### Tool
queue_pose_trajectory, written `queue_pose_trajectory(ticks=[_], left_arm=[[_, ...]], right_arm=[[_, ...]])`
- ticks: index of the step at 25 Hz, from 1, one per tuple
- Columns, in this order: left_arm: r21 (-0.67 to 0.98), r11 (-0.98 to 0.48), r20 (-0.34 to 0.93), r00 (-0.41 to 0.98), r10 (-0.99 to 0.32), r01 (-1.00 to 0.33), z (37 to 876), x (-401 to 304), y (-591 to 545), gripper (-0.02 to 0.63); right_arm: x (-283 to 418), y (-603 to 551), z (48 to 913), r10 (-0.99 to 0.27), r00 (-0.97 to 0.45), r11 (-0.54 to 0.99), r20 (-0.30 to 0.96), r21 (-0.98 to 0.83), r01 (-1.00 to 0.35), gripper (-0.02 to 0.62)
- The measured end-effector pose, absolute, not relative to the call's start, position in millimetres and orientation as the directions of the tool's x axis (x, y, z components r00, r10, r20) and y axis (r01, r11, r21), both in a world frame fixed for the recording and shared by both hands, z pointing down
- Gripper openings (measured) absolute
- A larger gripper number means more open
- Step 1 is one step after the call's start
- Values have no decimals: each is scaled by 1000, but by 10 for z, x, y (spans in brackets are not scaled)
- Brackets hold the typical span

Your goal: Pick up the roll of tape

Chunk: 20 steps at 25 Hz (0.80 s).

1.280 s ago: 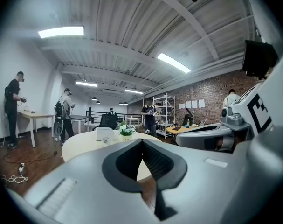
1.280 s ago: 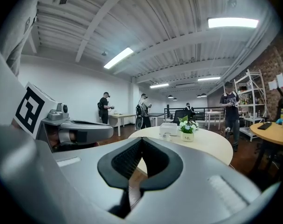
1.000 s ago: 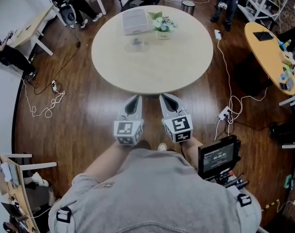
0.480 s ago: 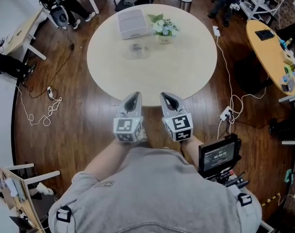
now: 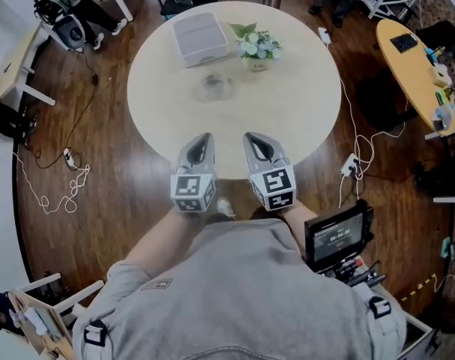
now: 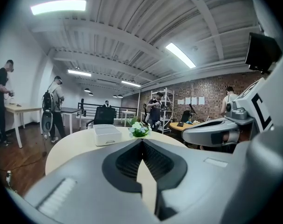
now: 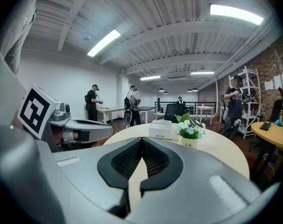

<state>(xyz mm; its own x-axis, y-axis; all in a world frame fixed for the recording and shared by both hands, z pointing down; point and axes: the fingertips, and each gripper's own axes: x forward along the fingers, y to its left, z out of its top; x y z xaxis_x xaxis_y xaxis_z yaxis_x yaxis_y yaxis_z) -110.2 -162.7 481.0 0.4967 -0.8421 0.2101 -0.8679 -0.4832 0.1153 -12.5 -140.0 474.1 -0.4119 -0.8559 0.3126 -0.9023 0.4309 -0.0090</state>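
Observation:
A clear roll of tape [image 5: 214, 87] lies flat on the round beige table [image 5: 302, 118], a little beyond its middle and just in front of the white box. My left gripper [image 5: 205, 137] and right gripper [image 5: 251, 136] hover side by side over the table's near edge, both pointing at the tape and well short of it. Each has its jaws shut with nothing between them, as the left gripper [image 6: 142, 140] and right gripper [image 7: 142, 139] show in their own views. In both gripper views the tape is hidden behind the jaws.
A white lidded box [image 5: 199, 37] and a small pot of flowers [image 5: 258, 47] stand at the table's far side. Cables [image 5: 55, 193] trail over the wooden floor on both sides. An oval desk [image 5: 418, 66] stands at right. People [image 7: 92, 101] stand by desks beyond.
The person has walked toward the table. Both grippers, before over the floor short of the table, now reach over its near edge; the tape is closer.

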Motion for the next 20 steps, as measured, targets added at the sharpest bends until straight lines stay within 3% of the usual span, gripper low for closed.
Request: queue_pose_trajectory(ticks=[8, 20], left_arm=[[122, -469, 237, 484, -842, -875, 4902, -1085, -2077, 2], [84, -320, 327, 330, -886, -944, 5157, -1026, -2846, 2]], right_arm=[[-109, -1833, 4828, -842, -426, 445, 332, -20, -895, 14], [226, -2701, 5099, -785, -510, 518, 353, -79, -852, 14]])
